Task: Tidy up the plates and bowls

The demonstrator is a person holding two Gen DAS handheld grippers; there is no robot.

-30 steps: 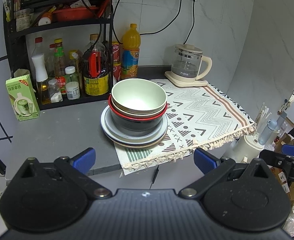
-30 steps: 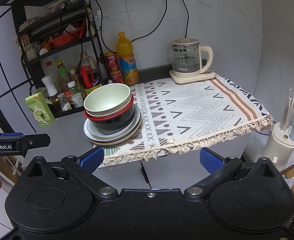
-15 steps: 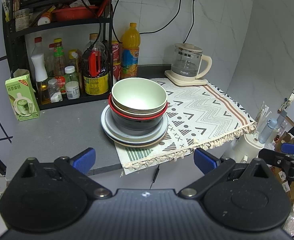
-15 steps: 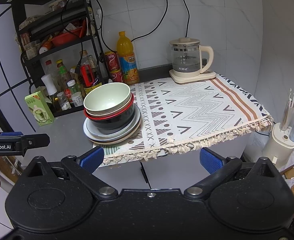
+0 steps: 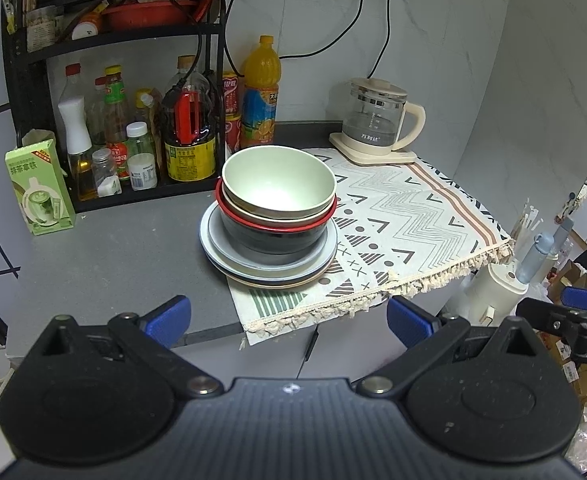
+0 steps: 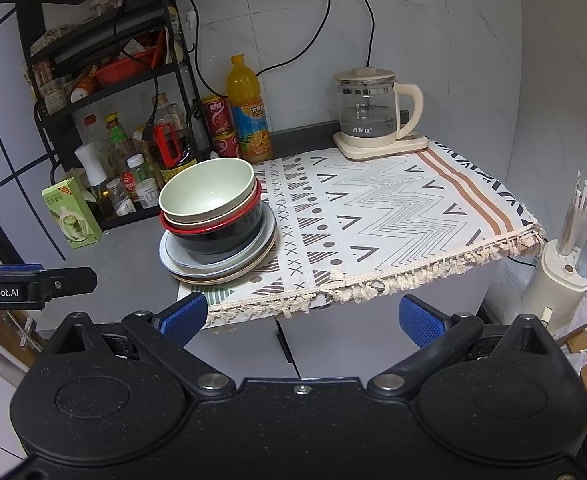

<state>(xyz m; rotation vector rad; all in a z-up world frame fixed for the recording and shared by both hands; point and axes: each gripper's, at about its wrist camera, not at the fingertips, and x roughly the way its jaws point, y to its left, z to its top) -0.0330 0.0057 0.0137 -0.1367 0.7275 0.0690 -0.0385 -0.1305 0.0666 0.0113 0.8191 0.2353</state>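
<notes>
The crockery stands as one pile on the grey bench, half on the patterned cloth at its left edge. At the bottom lie several plates: a beige one lowest, then a dark one and grey-blue ones, as far as I can tell. On them sits a dark bowl with a red rim, then a beige bowl of which only the rim shows, and on top a pale green bowl.

The left gripper hovers before the bench at 6 o'clock of the pile, well apart from it, with the fingers spread wide and nothing between them. The right gripper waits at about 5 o'clock of the pile, fingers also wide apart and empty.

I judge that the sorting has not yet begun, or else that this pile is already the result; the pictures do not decide it. If work is left, the bowls must be lifted off the plates one by one.
</notes>
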